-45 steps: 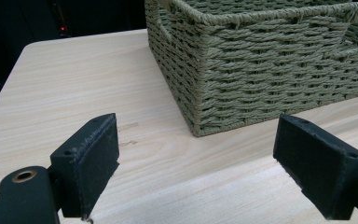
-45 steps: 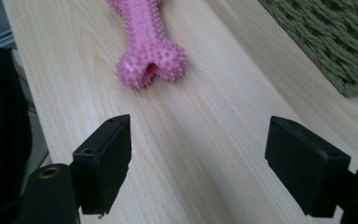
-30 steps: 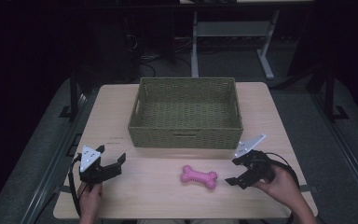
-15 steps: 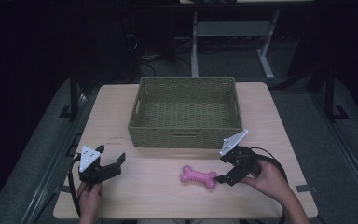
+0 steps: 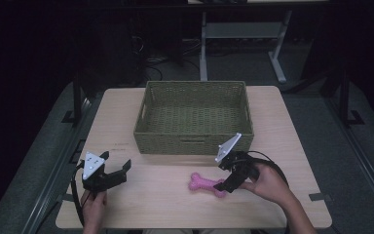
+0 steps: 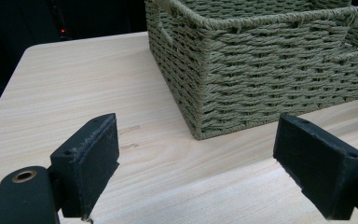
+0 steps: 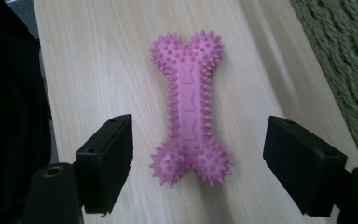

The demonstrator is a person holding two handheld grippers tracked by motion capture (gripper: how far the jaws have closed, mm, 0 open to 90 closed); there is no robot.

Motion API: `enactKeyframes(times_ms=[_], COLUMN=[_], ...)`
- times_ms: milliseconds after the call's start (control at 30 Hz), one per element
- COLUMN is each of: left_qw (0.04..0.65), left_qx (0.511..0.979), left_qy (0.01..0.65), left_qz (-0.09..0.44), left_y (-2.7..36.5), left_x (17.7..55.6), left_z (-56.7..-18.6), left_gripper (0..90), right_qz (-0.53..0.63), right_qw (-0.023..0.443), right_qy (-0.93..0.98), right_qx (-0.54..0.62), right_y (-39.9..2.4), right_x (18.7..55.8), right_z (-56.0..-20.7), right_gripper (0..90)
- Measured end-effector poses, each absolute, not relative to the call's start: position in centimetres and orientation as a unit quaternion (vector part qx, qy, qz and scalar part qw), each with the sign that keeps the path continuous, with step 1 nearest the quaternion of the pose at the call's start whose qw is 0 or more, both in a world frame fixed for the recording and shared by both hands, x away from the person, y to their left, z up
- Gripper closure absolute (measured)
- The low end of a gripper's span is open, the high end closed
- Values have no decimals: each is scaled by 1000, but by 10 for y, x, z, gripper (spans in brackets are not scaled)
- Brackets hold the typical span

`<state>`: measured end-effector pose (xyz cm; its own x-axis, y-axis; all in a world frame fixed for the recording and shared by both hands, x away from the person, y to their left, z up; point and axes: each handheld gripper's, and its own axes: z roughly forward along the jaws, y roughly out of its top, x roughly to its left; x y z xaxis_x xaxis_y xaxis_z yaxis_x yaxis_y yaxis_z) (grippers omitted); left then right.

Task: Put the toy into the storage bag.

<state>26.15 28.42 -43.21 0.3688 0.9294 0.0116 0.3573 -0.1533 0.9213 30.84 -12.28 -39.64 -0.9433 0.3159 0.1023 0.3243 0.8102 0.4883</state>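
Bone toy, pink and covered in small spikes, is lying flat on the surface just in front of the woven basket, clear of it and not touching. The right gripper is hovering at the toy's near end with its jaws spread wide; in the right gripper view the toy's knobbed end is sitting between the two pads, neither pad touching it. The left gripper is resting well apart at the left of the surface, jaws likewise spread, holding nothing and pointing at the basket's corner.

Assessment: the toy is looking like moulded rubber, so it is probably light and somewhat yielding, and the spikes should be giving the pads good purchase rather than letting it slide. The narrow shaft between the two knobbed ends is appearing the soundest place to pinch; the bulbous ends are wider and may be squirming out under pressure. No fragility is apparent.
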Motion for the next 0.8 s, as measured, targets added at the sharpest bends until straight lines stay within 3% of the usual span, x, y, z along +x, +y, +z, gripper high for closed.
enactKeyframes(times_ms=[300,800], left_qw=[455,455], left_qx=[691,691], left_qy=[465,465], left_qz=[314,315], left_y=[285,285], left_x=[262,262], left_z=[-432,-432], left_gripper=[137,137], right_qz=[-246,-225], right_qw=[16,23], right_qy=[-957,-963], right_qx=[-156,-148], right_y=[-108,-93], right_x=[311,314], right_z=[-402,-411], right_gripper=[240,321])
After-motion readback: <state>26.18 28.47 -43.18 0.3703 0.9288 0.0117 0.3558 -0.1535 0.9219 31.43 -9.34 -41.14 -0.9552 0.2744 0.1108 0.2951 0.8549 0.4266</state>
